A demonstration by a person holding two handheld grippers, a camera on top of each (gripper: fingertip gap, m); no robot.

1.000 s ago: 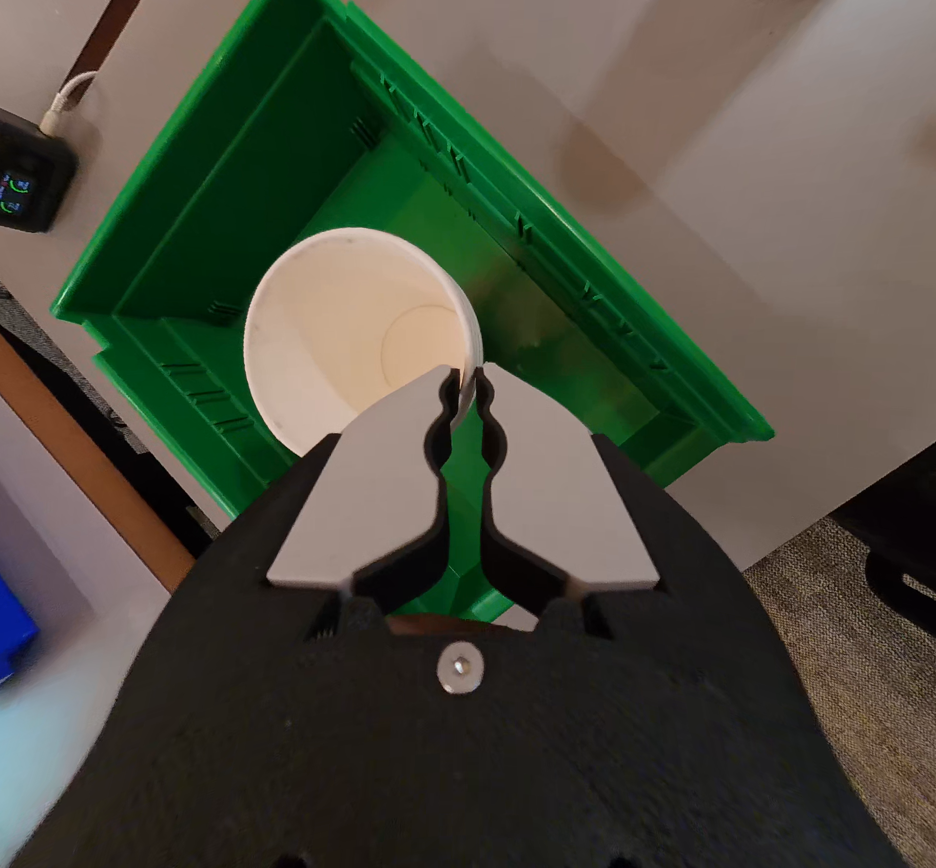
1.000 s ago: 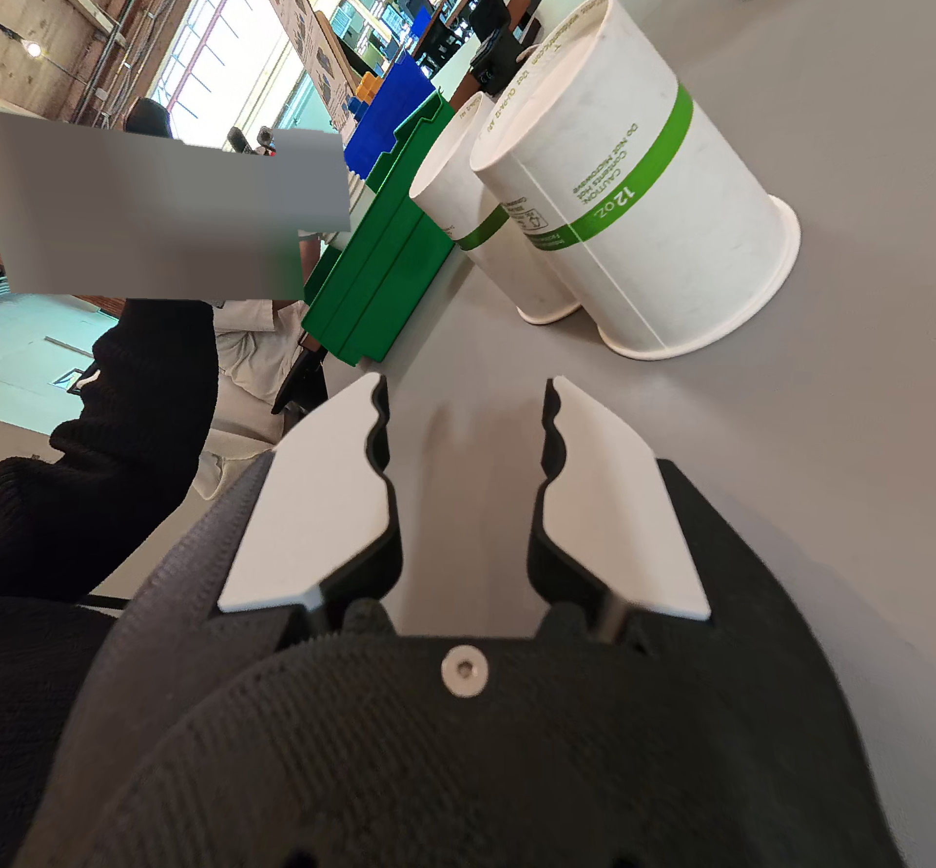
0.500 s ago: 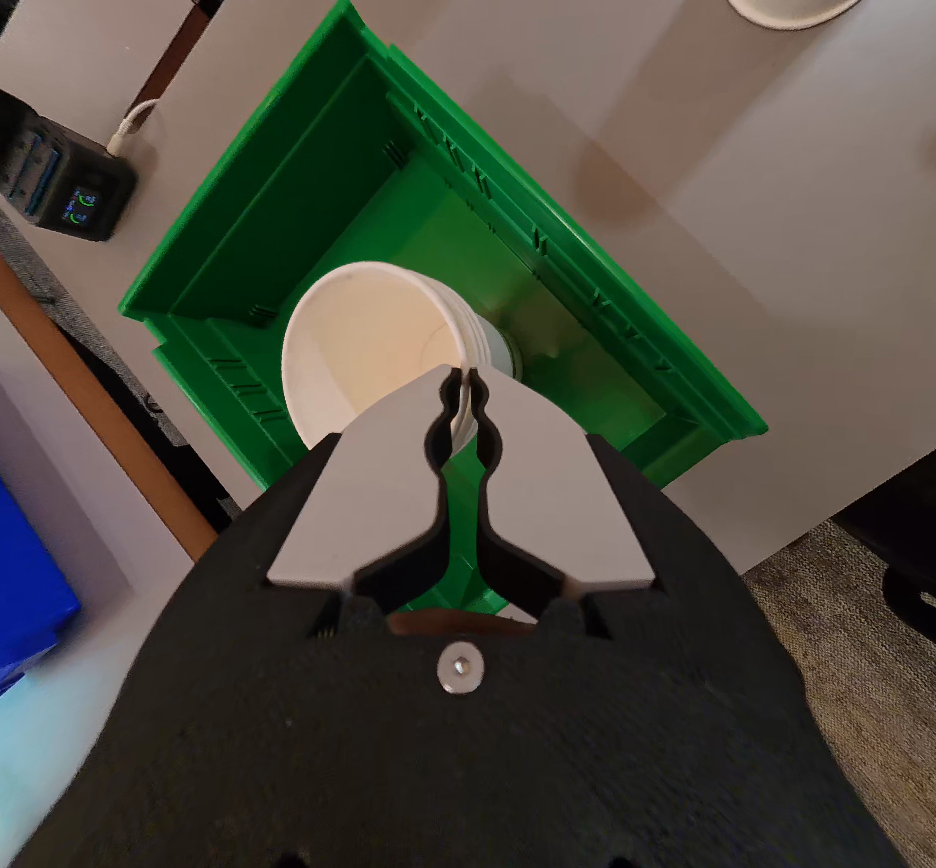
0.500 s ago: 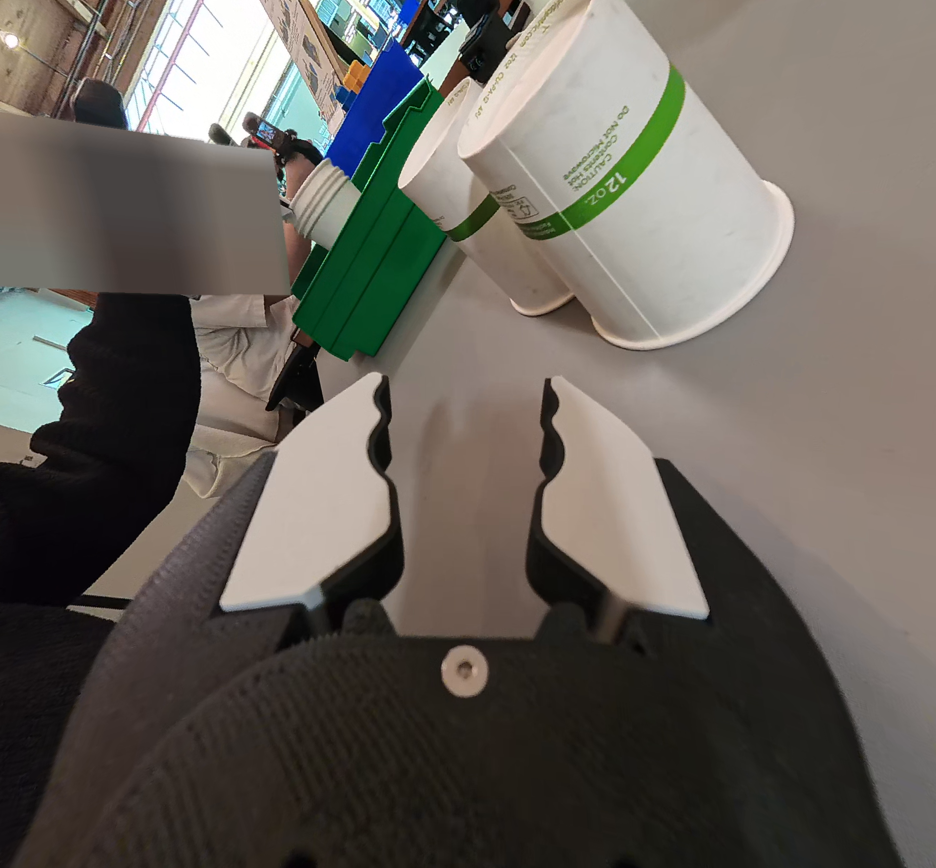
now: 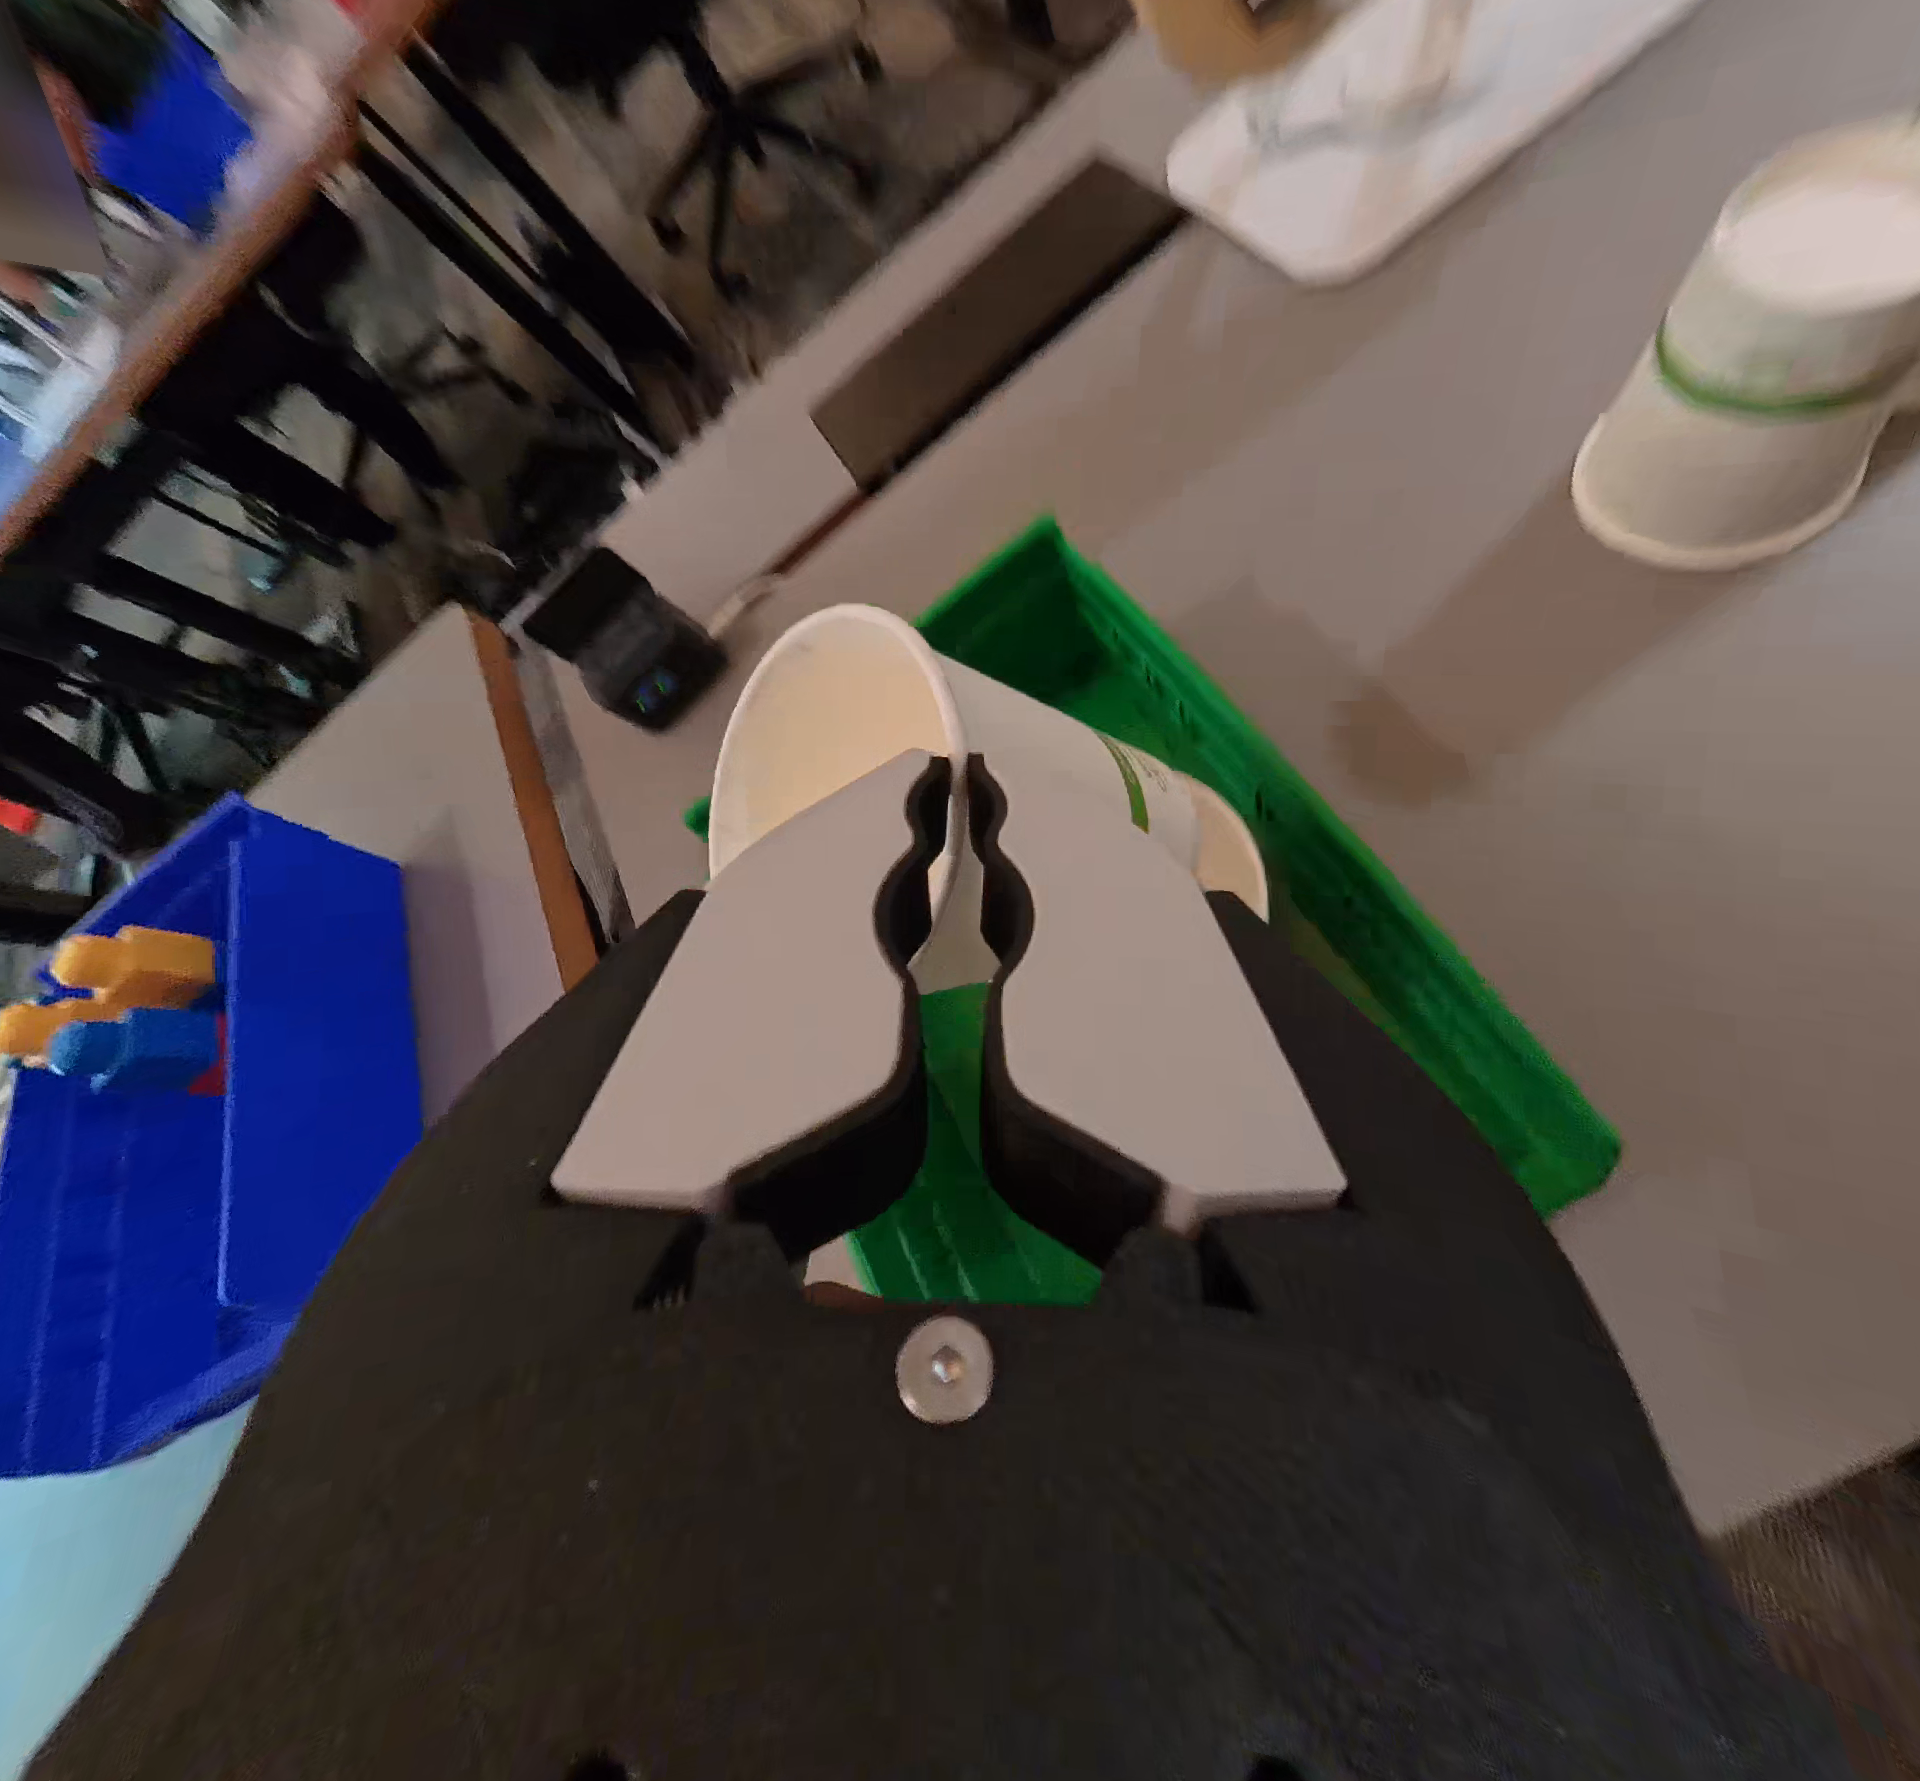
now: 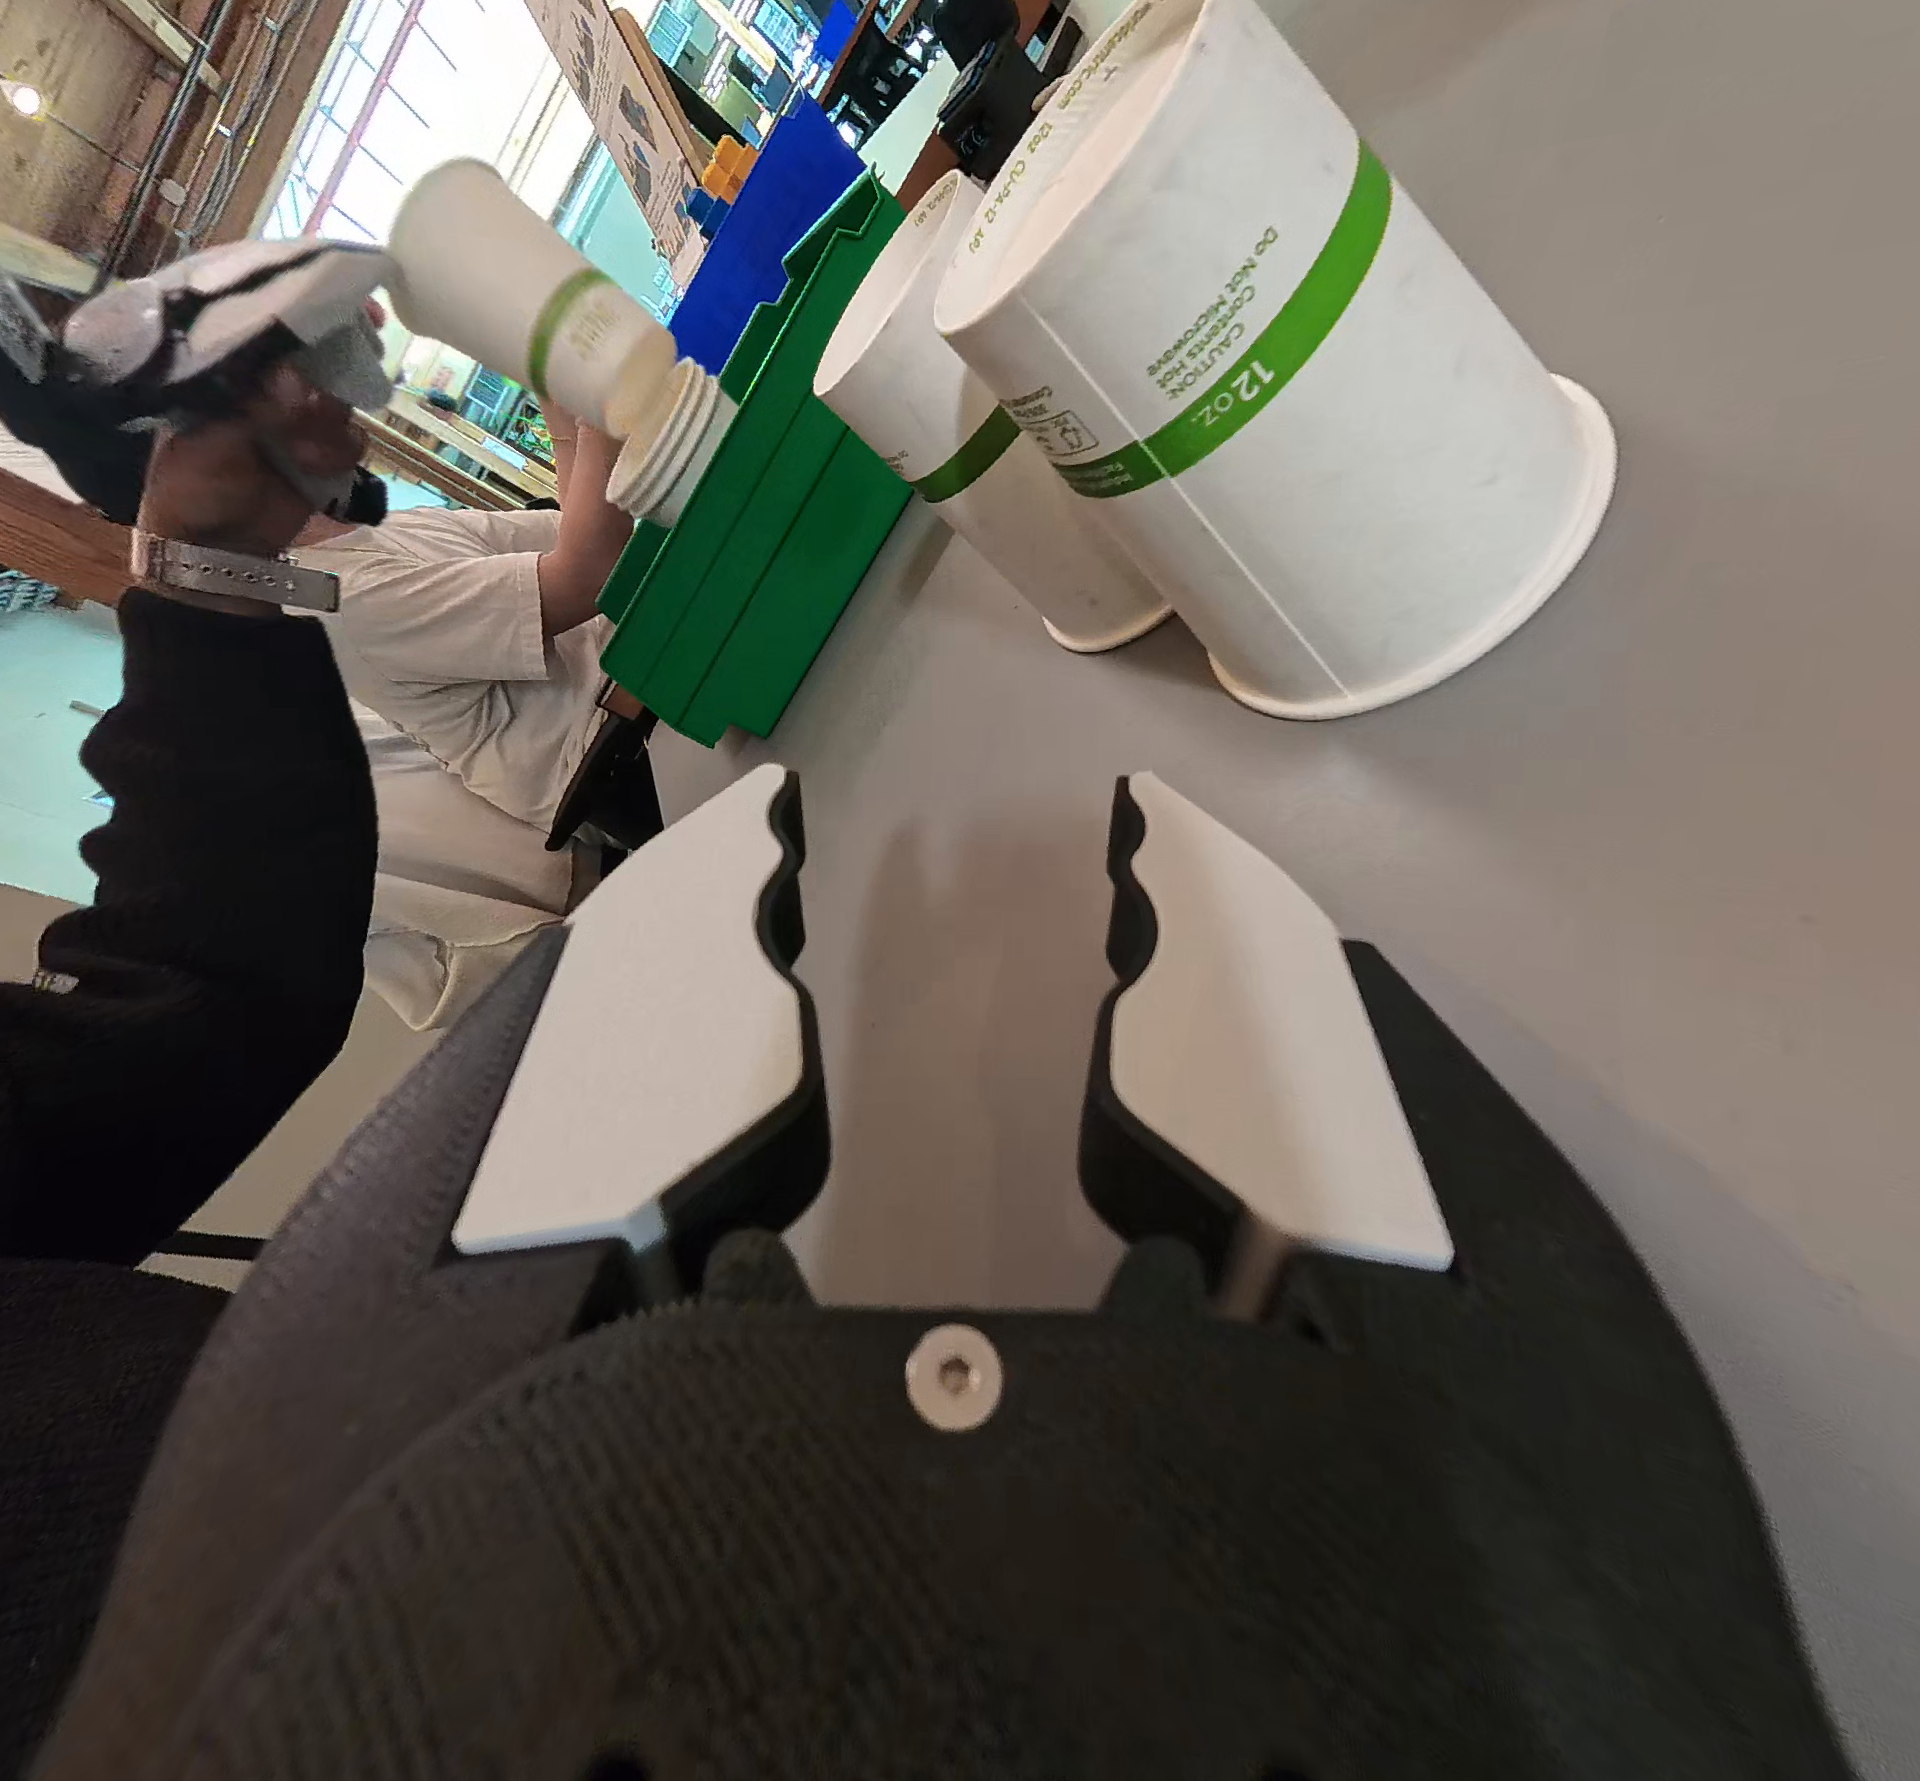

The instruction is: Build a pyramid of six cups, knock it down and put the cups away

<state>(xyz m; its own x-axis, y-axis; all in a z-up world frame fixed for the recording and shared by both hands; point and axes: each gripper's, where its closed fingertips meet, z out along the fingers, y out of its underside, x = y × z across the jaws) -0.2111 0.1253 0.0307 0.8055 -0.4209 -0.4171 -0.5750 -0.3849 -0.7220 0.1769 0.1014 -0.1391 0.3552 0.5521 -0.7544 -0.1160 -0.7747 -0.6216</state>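
My left gripper (image 5: 958, 775) pinches the rim of a tilted paper cup (image 5: 831, 744) above the green bin (image 5: 1403, 952); it looks light and crushable. My right gripper (image 6: 956, 817) sits spread near 2 upturned cups (image 6: 1278, 401).

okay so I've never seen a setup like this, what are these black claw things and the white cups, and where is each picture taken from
These are two handheld grippers, one in each of a person's hands, each carrying a camera that looks out along its two fingers. One picture is the left gripper's view: it is shut on the rim of a white paper cup, held tilted above a green bin, with what looks like more cups nested on its bottom end. The other picture is the right gripper's view: it is open and empty, low over the grey table. Ahead of it stand two upside-down cups beside the bin. A blue bin sits nearby.
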